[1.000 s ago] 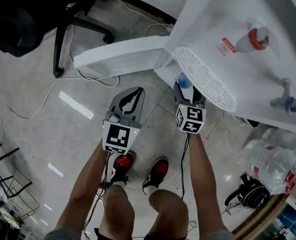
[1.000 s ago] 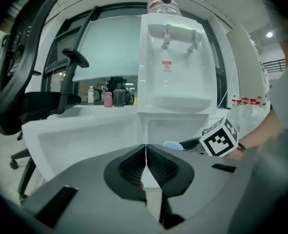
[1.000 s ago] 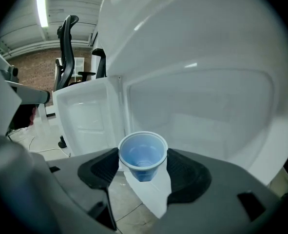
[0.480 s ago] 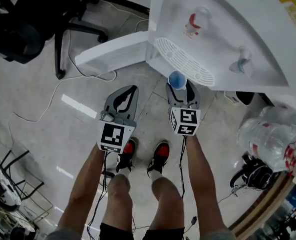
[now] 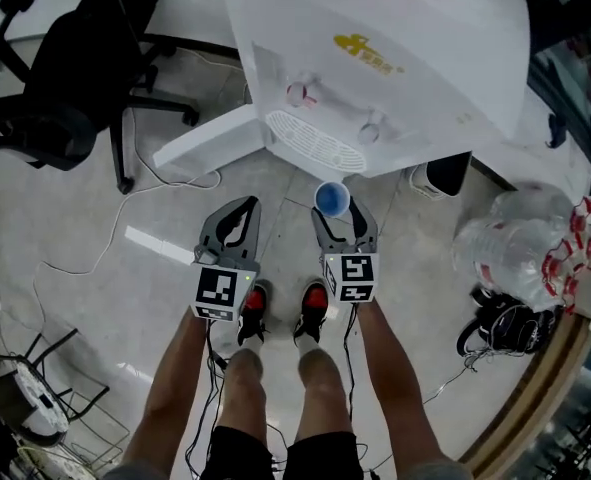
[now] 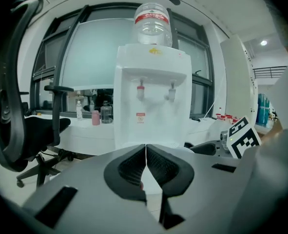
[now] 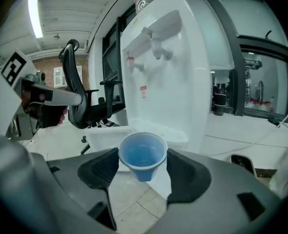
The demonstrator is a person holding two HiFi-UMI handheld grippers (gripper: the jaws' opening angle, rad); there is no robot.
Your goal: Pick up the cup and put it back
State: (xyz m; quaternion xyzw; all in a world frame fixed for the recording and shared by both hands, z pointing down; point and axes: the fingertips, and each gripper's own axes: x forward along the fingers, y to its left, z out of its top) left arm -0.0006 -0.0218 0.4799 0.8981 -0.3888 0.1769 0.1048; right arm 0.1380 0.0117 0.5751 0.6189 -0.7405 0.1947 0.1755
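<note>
Person standing on a grey tiled floor [image 5: 95, 268] in front of a white water dispenser [image 5: 375, 58], holding a gripper in each hand. The right gripper [image 5: 333, 211] has its two dark padded jaws closed against opposite sides of a small blue plastic cup [image 5: 332, 199], just under its rim. The cup is upright with its open mouth facing up, held in the air above the floor. It sits just in front of the front edge of the dispenser's white slotted drip tray [image 5: 315, 142] and does not touch it. From the right gripper view, the cup [image 7: 143, 155] fills the gap in the right gripper [image 7: 143, 165], with the dispenser [image 7: 173, 67] close behind. The left gripper [image 5: 241, 204] hangs beside it, level with it and apart from the dispenser. In its own view the left gripper [image 6: 145, 155] has its jaws pressed together tip to tip, with nothing between them. A black office chair [image 5: 65, 78] stands at the floor's upper left.
</note>
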